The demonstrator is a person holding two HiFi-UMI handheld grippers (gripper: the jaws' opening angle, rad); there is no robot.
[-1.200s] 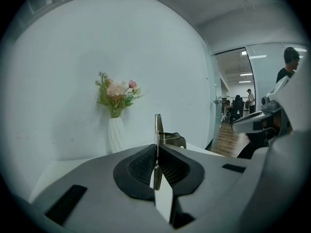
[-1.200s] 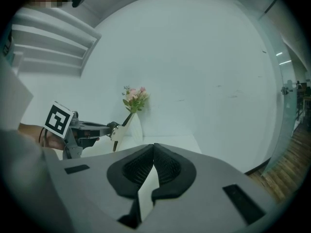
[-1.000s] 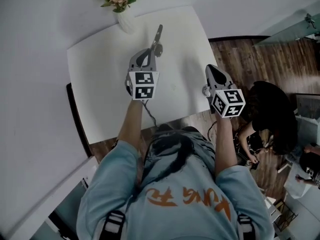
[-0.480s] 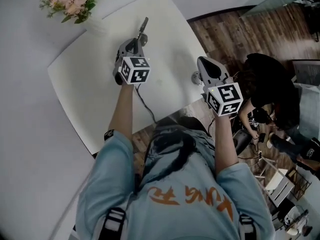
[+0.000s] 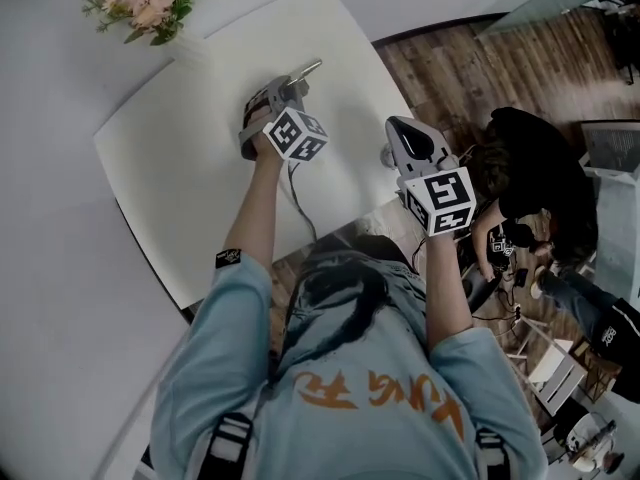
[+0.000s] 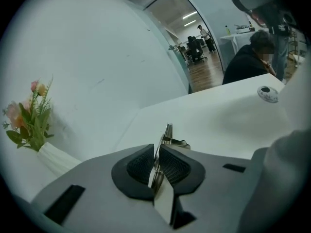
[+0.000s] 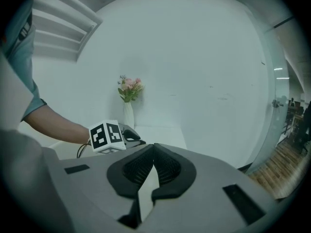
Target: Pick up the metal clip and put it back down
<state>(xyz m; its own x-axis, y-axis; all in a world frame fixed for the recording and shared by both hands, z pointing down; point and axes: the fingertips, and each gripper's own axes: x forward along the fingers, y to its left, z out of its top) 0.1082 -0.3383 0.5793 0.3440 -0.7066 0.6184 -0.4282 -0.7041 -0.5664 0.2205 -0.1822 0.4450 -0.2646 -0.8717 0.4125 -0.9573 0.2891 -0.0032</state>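
Observation:
The metal clip (image 5: pixel 306 68) is a slim silver piece that sticks out past the tips of my left gripper (image 5: pixel 289 89), over the far middle of the white table (image 5: pixel 170 158). In the left gripper view the clip (image 6: pixel 167 134) stands edge-on between the two black pads (image 6: pixel 141 165), which touch it on both sides. The left gripper (image 6: pixel 156 161) jaws are opening, with the clip still between them. My right gripper (image 5: pixel 398 136) hangs at the table's right edge, and in its own view the right gripper (image 7: pixel 151 165) is shut on nothing.
A white vase of pink flowers (image 5: pixel 148 0) stands at the table's far left corner. A small round object (image 5: pixel 385 155) lies near the right edge. A person in black (image 5: pixel 540 193) sits on the wooden floor side, right of the table. A cable (image 5: pixel 298 203) trails from the left gripper.
The left gripper has turned clockwise, so the clip now points right and lies lower toward the table. The right gripper has barely shifted. The head view swung between the first two frames.

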